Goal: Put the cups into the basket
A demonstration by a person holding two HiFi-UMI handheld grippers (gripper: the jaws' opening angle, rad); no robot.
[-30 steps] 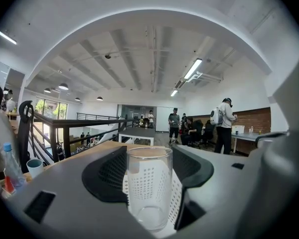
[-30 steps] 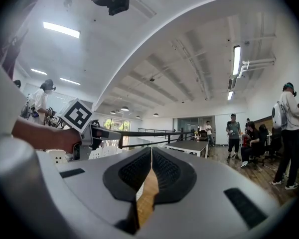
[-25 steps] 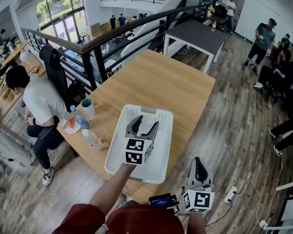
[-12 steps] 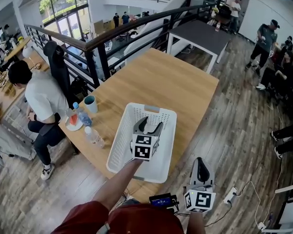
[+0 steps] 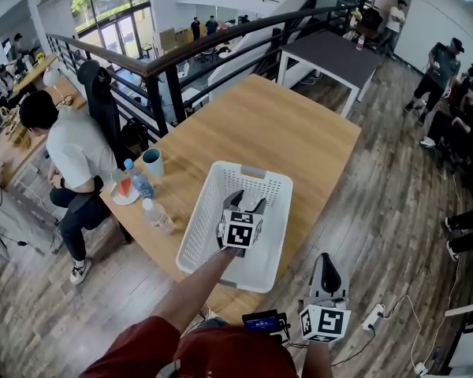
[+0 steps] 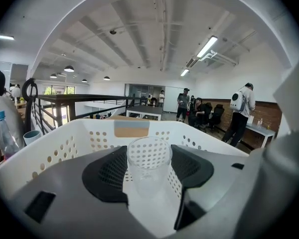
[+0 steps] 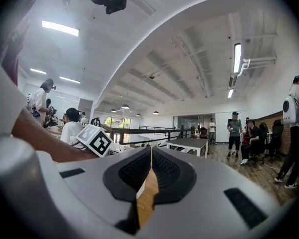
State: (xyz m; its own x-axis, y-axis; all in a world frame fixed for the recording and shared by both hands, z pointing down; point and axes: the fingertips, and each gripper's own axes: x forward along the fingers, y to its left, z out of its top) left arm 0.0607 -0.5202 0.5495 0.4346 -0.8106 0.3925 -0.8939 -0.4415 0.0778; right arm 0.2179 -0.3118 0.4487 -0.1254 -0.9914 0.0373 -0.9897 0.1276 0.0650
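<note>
In the left gripper view a clear glass cup [image 6: 149, 180] stands upright between the black pads [image 6: 107, 176], which press on its sides; my left gripper [image 6: 148, 151] is shut on it. In the head view that gripper [image 5: 244, 204] sits low inside the white perforated basket [image 5: 195, 225] on the wooden table [image 5: 299, 144]. The basket's far wall [image 6: 65, 143] rises ahead of the cup. A teal cup [image 5: 152, 161] stands near the table's left edge. My right gripper [image 5: 325, 261] hangs off the table's near corner, pointing level, its pads [image 7: 164, 176] closed together with nothing between them.
Two water bottles [image 5: 139, 181] [image 5: 159, 216] and a small plate [image 5: 124, 194] stand by the teal cup. A seated person [image 5: 71, 144] is just past the table's left edge, beside a black railing [image 5: 165, 93]. More people stand at the far right.
My left gripper has sunk down into the basket with the clear cup still held. The right gripper has stayed where it was.
</note>
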